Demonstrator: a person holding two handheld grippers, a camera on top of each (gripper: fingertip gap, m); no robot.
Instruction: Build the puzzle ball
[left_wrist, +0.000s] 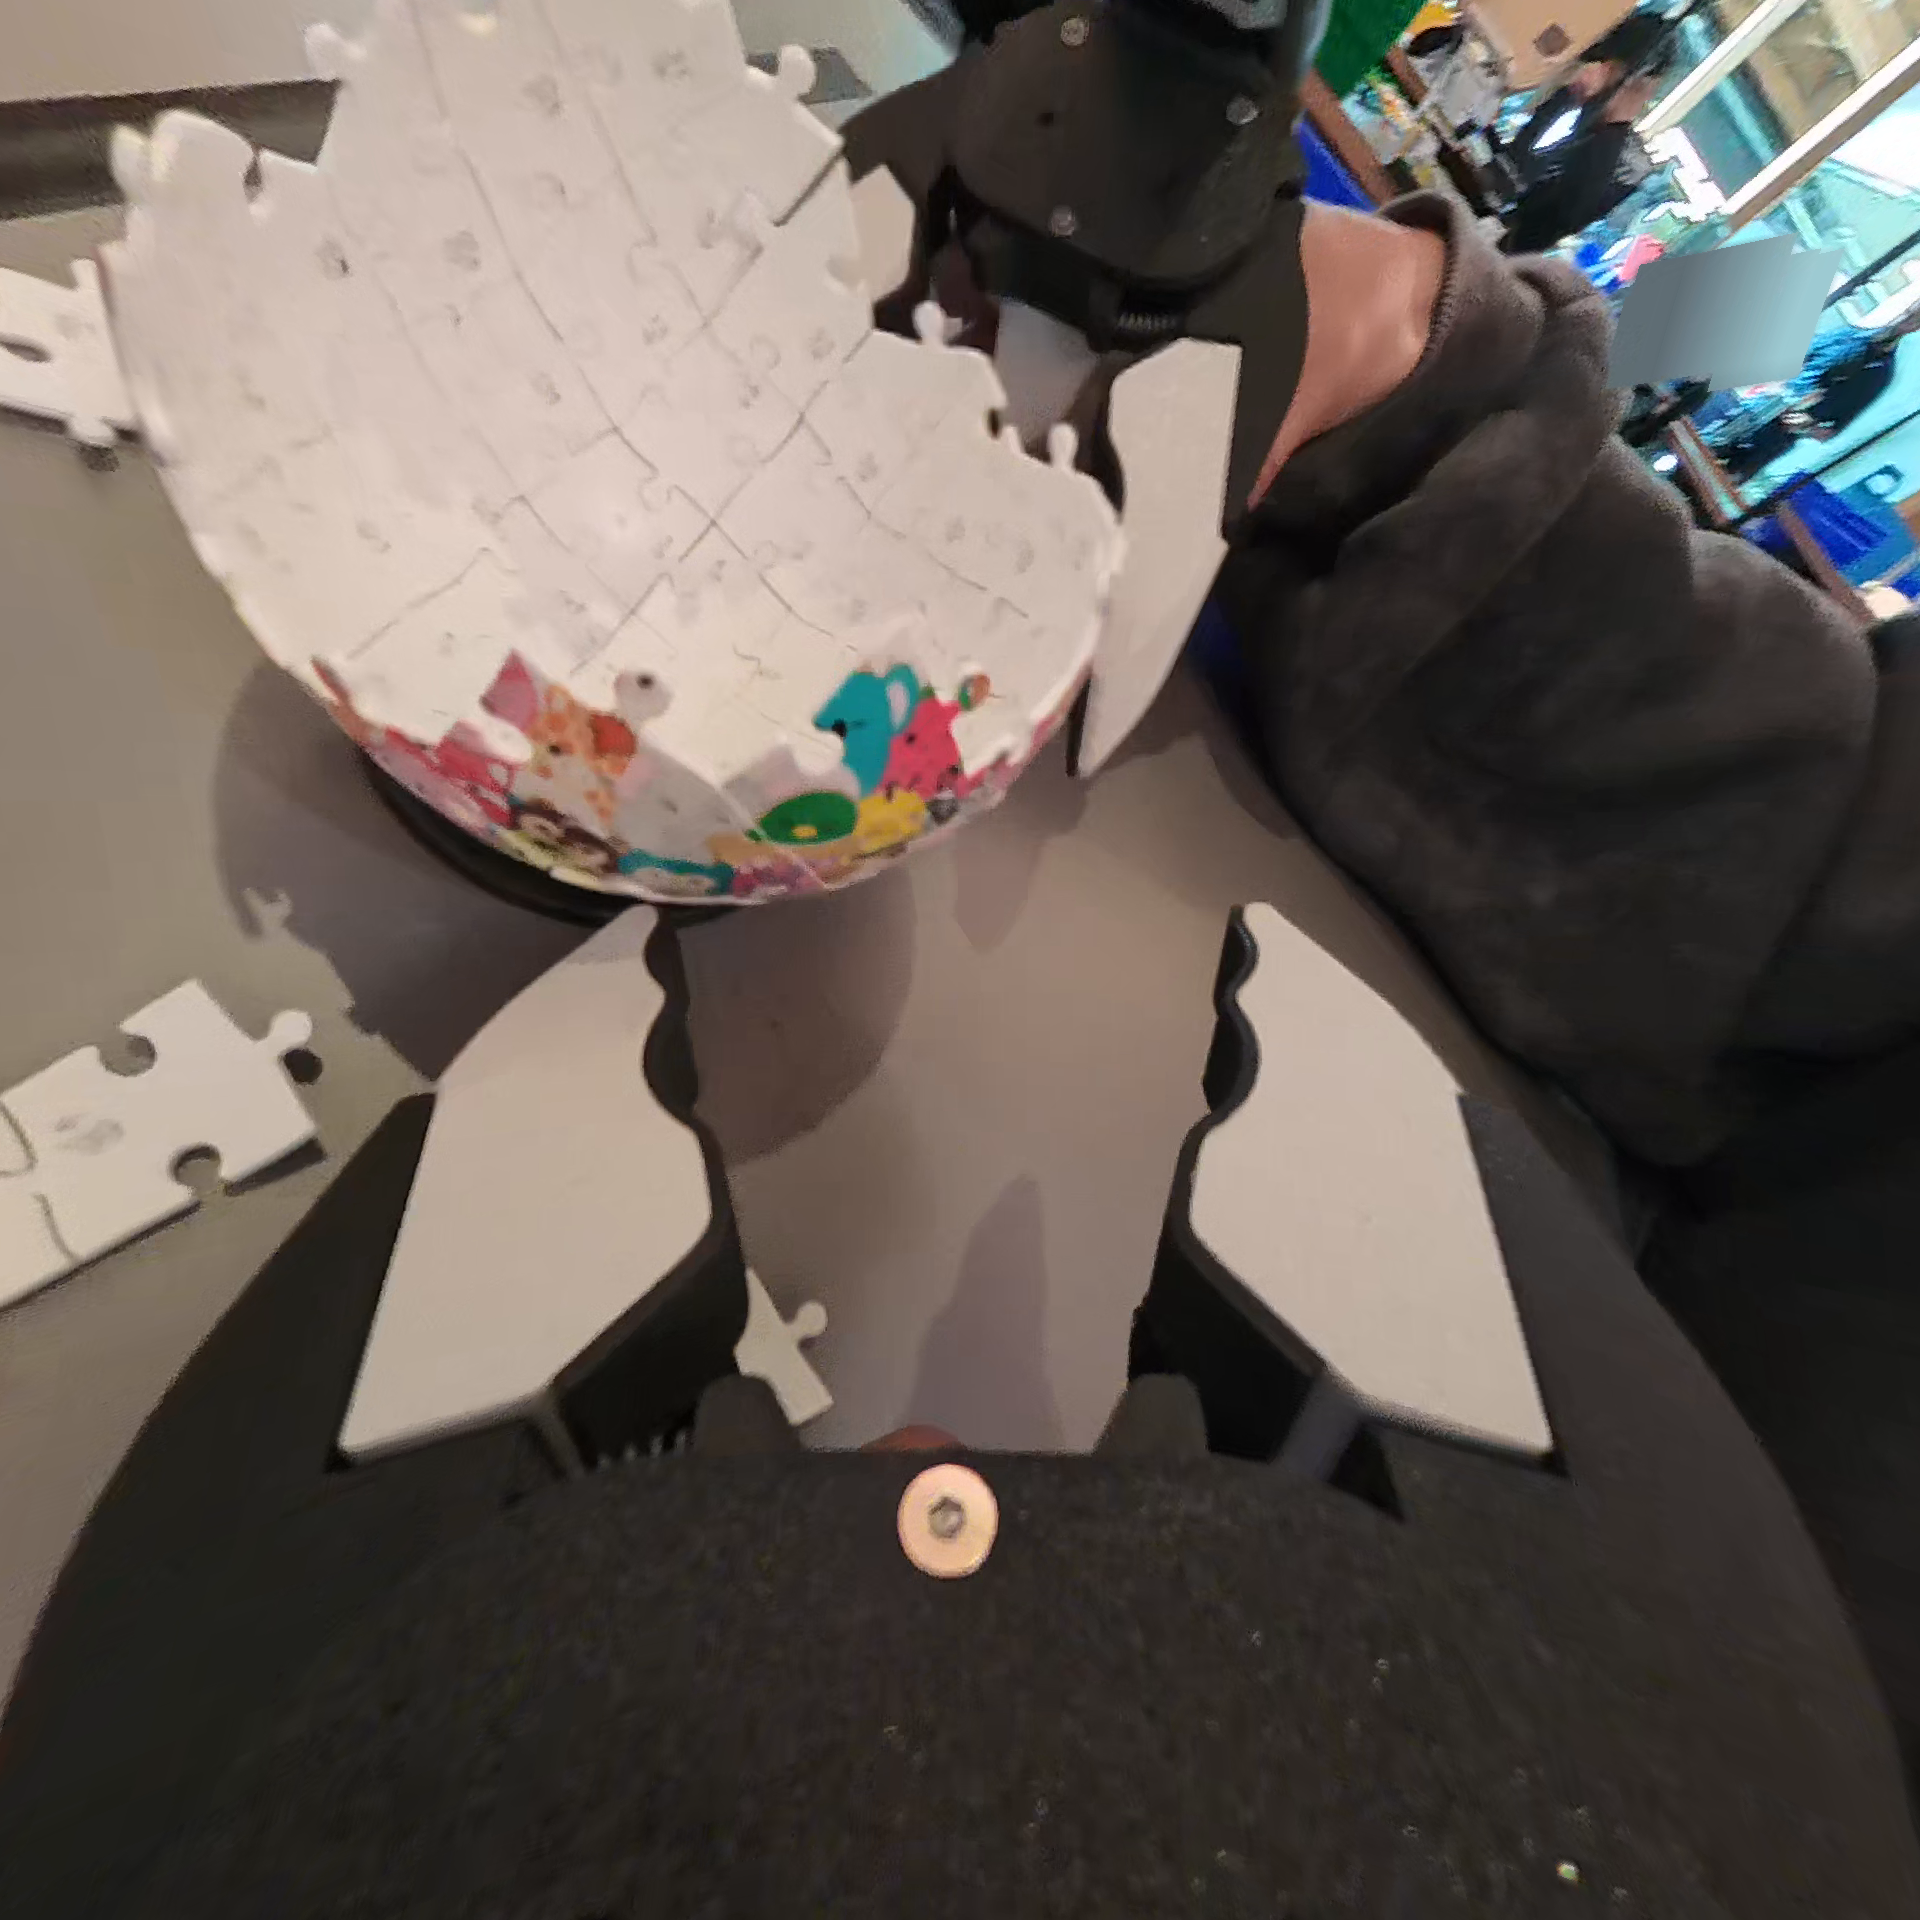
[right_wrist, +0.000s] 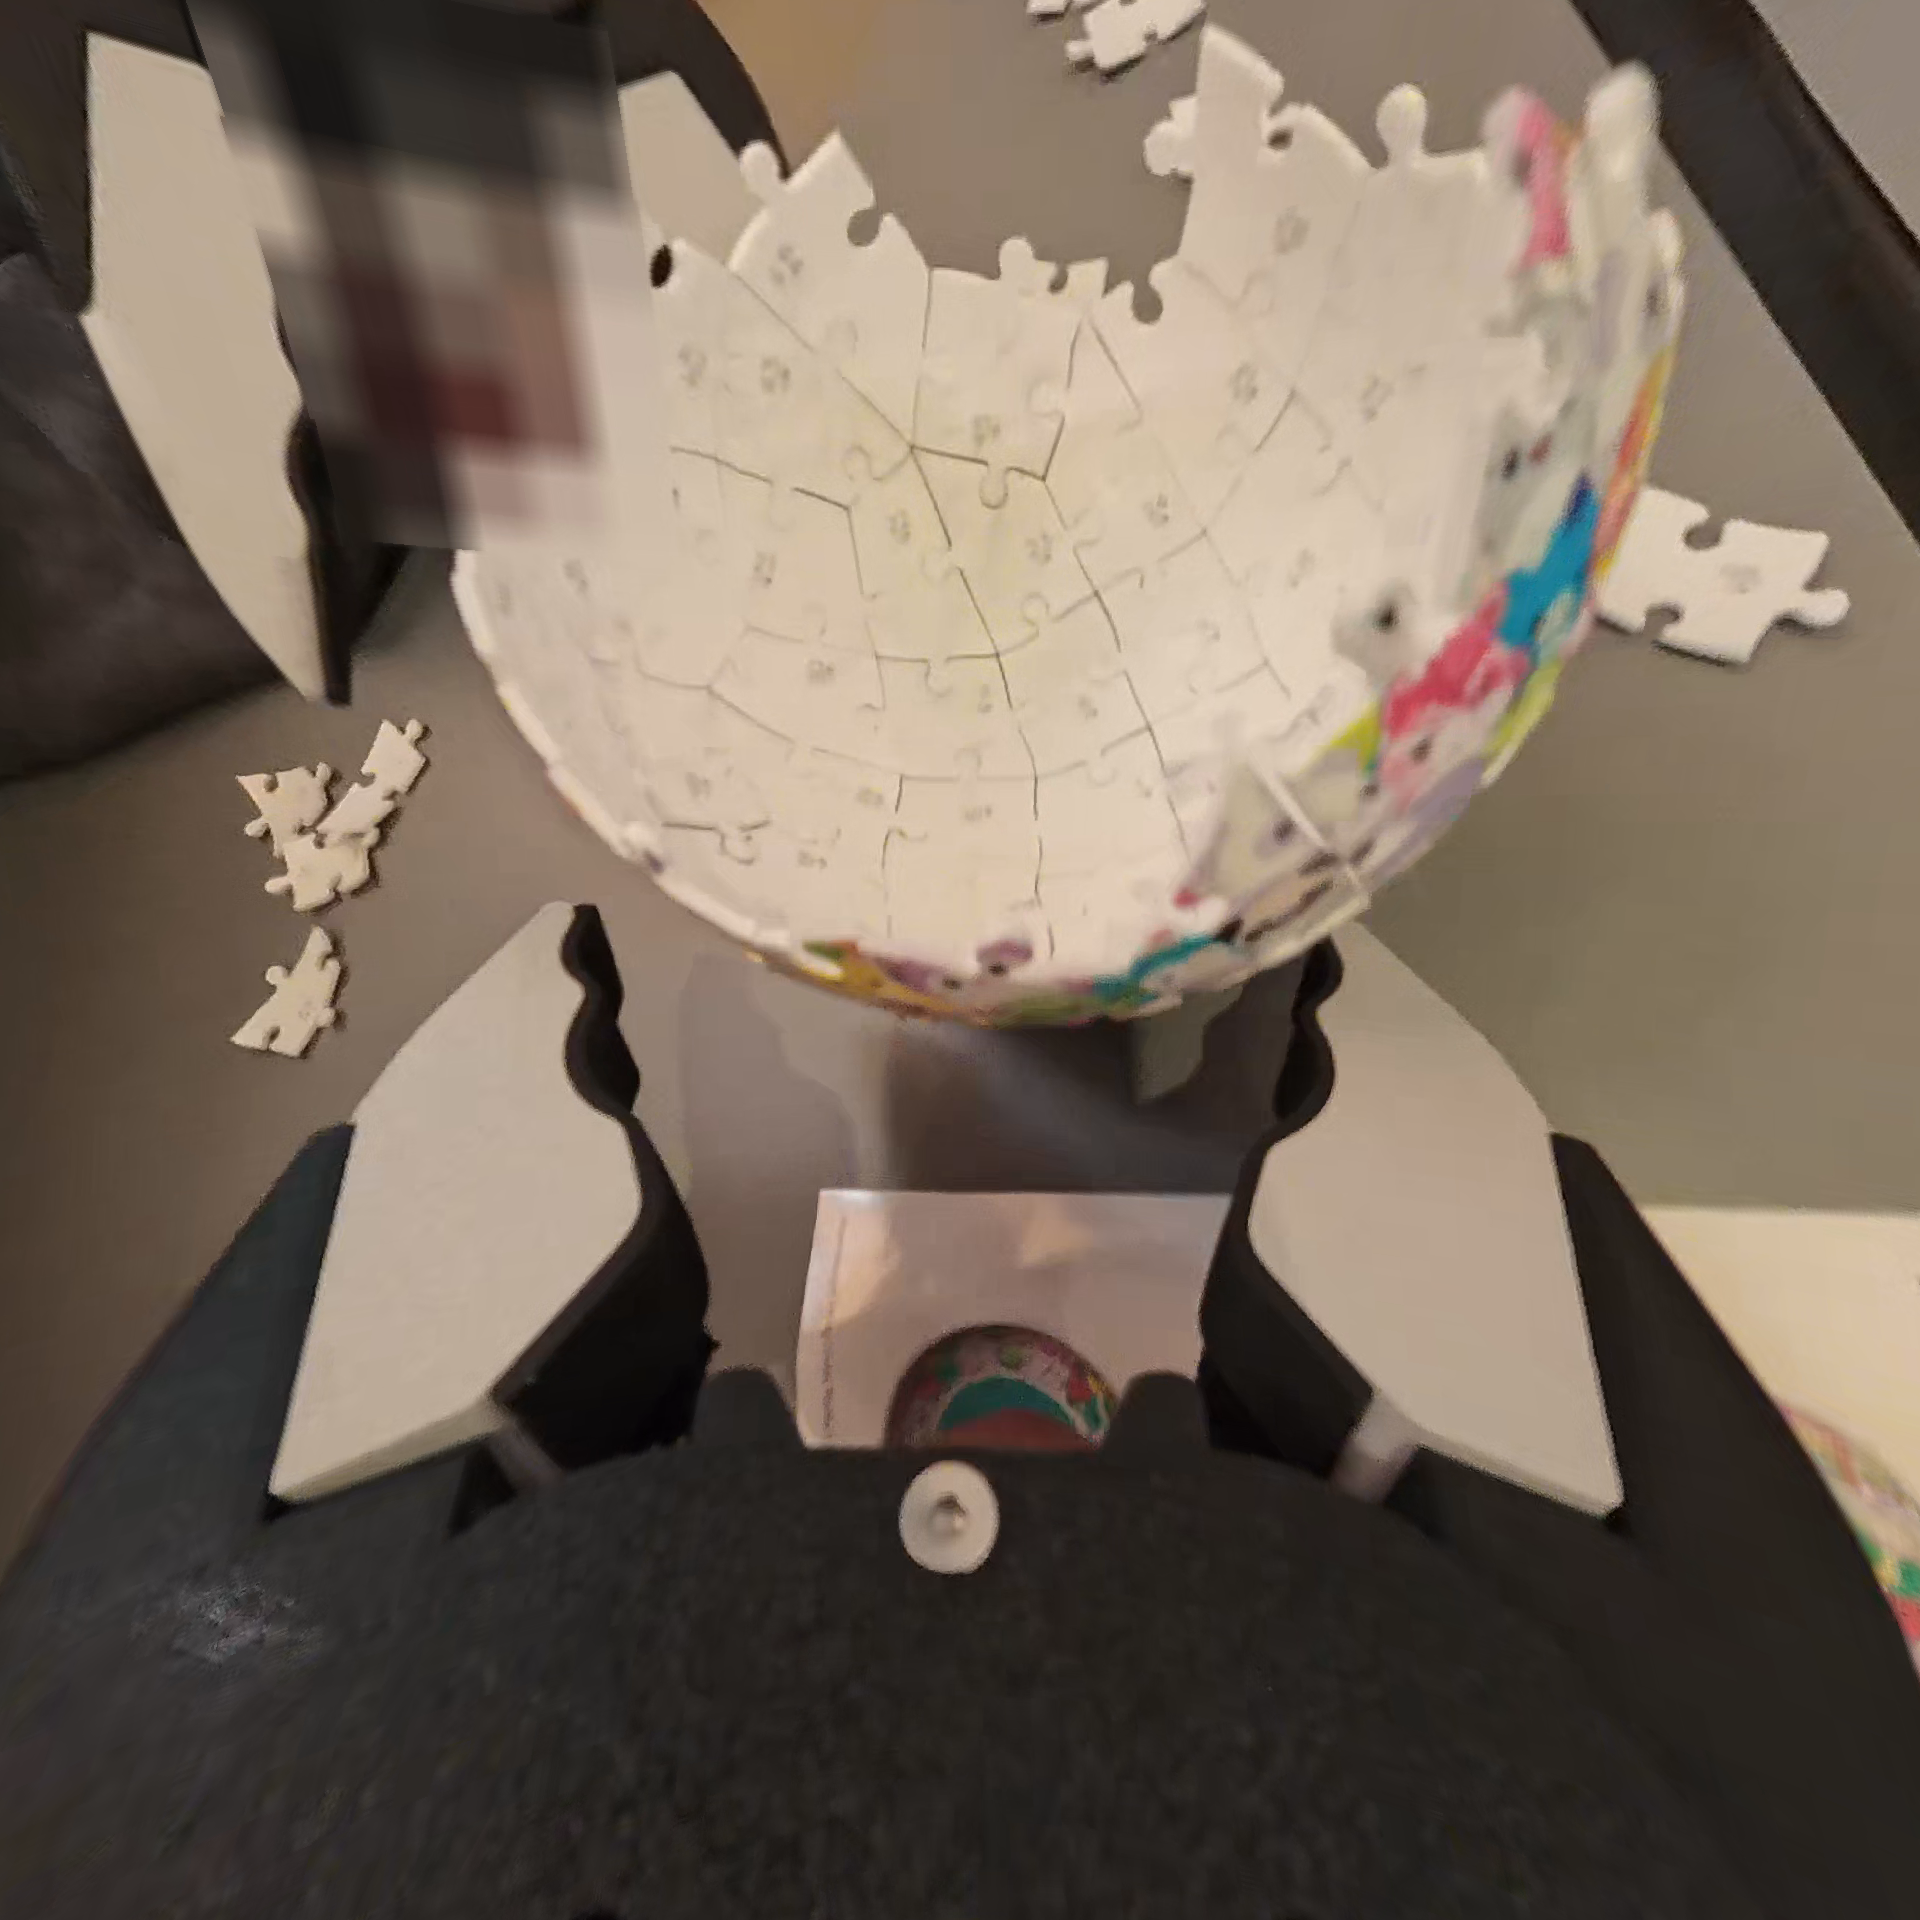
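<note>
Half-built puzzle ball (left_wrist: 623, 499) on dark stand (left_wrist: 468, 842) mid grey table (left_wrist: 987, 1091), white inside facing up, jagged rim, left gripper (left_wrist: 956, 997) open and empty just before it, right gripper (right_wrist: 956, 997) open, empty, loose white pieces (right_wrist: 312, 821) scattered nearby, printed sheet (right_wrist: 1018, 1278) under right gripper.

Even indoor light from overhead, moderately bright; the puzzle ball (left_wrist: 582, 499) throws a soft round shadow on the grey tabletop (left_wrist: 935, 1039); its white inside looks nearly washed out; both views bend at the edges from the wide-angle lens; the right wrist view is softly blurred throughout, its ball (right_wrist: 987, 644) rim smeared; the left tool (left_wrist: 956, 1039) looks sharper.
</note>
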